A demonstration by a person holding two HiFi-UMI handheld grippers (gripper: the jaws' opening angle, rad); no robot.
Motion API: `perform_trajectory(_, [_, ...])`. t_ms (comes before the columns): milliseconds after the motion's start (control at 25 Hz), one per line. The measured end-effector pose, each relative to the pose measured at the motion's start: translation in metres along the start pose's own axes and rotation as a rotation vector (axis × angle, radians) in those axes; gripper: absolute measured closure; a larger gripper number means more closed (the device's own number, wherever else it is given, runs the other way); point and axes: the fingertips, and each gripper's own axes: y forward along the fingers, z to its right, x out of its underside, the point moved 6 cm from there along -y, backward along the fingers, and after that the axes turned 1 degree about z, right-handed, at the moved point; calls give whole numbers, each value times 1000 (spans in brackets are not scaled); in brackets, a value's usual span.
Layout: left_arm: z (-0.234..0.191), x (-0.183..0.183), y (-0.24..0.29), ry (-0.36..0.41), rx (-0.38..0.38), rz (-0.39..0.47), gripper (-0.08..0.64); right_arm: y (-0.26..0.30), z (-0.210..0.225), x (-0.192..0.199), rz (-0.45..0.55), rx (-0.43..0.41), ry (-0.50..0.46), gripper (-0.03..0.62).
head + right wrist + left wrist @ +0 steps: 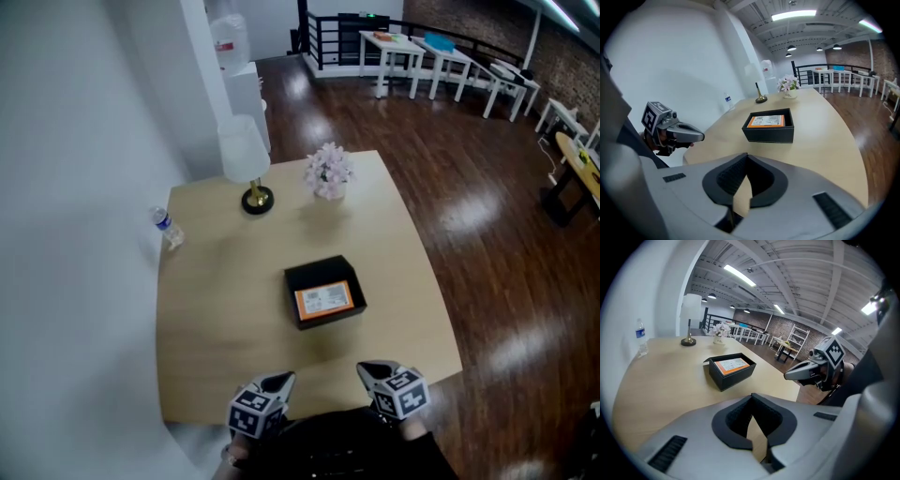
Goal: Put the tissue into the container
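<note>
Right gripper (366, 370) and left gripper (284, 381): both clenched, empty, at the near edge of the worktop (216, 309). The orange tissue pack (324, 299) lies inside the black box (334, 320). Judgement: placement complete, 0 steps left.

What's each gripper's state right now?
Left gripper: jaws closed, holding nothing.
Right gripper: jaws closed, holding nothing.
</note>
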Motion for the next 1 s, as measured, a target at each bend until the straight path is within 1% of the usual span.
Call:
perform_trajectory(120, [3,2,0,-1,6,3,563,0,0,0,1,28,-55,598])
perform_trajectory(200, [4,2,0,-4,5,6,563,-1,1,-2,-4,38,-73,598])
perform_trajectory(600, [3,1,-2,-23,-29,19,563,1,8,-5,-17,14,-83,598])
perform_trajectory(1000, [6,-5,3,-28,-45,19,563,1,14,-9,-26,-4,-99,597])
